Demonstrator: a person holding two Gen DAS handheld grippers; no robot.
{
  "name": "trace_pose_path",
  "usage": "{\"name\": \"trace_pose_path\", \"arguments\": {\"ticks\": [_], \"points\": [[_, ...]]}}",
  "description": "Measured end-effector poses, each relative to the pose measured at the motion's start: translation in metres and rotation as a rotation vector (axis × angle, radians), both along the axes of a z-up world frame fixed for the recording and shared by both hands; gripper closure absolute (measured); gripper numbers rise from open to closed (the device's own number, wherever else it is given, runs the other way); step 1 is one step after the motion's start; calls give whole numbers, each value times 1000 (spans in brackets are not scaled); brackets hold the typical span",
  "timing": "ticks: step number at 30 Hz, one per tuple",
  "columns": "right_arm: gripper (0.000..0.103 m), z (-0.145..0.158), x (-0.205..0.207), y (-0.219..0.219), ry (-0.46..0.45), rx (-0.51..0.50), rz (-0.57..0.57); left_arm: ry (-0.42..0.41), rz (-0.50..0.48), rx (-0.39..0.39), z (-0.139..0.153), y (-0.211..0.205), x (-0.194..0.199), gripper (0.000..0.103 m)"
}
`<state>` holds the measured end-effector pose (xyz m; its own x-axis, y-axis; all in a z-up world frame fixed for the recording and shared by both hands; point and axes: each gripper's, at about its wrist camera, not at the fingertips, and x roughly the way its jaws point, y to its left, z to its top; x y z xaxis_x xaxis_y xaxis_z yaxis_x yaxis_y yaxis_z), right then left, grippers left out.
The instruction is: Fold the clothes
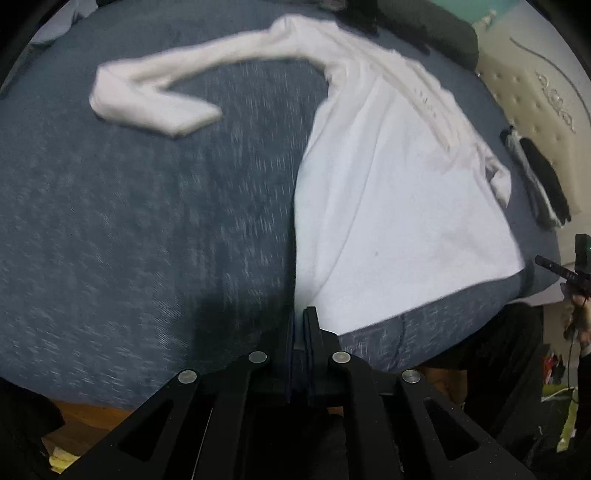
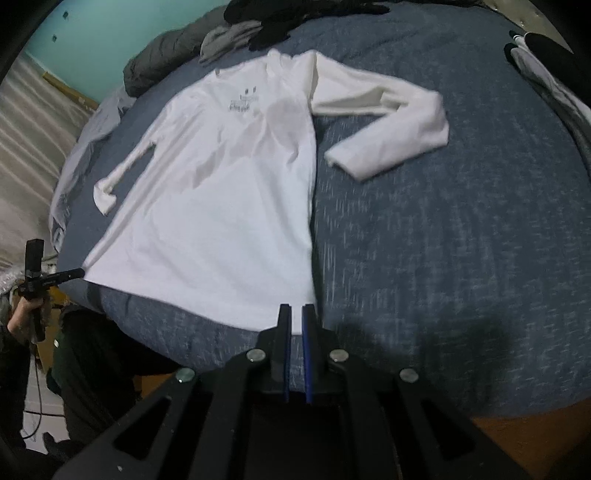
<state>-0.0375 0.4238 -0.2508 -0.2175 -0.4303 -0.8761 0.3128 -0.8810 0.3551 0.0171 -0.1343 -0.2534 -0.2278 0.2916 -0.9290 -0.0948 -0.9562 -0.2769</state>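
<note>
1. The white long-sleeved shirt (image 2: 221, 192) lies flat on the blue-grey bed cover (image 2: 443, 258). Its hem is toward the near edge of the bed, and its collar points away toward the dark clothes (image 2: 273, 18) at the far side.
2. The right gripper (image 2: 296, 314) has its jaws pressed almost together, and white cloth shows between them. I judge that it pinches the hem at the corner by the straight folded edge.
3. The left gripper (image 1: 303, 315) also has its jaws nearly together, just at the bottom of that same edge. The picture is blurred, so I judge it pinches the cloth, but I am not sure.
4. The long axis of the shirt runs straight away from both grippers.
5. One sleeve (image 2: 384, 122) lies out to the side, bent at the elbow, well apart from both tools.
6. The next fold probably carries the hem toward the collar, along this axis.
</note>
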Motion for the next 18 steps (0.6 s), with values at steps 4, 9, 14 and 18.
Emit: {"name": "trace_pose_path", "arguments": {"ticks": [4,9,14,18], "points": [[97,20,-33,-3,48,-4,-19,34,-1,-31,17,-22,-17,96],[91,34,-96,-36,99,-10,-10,86,-15,-49,11,-21,-72,96],[74,36,-180,-94,154,-9,35,135,-37,-42,25,3,-172,96],[68,32,-239,-127,188,-7,61,170,-75,-51,25,24,-249,96]]}}
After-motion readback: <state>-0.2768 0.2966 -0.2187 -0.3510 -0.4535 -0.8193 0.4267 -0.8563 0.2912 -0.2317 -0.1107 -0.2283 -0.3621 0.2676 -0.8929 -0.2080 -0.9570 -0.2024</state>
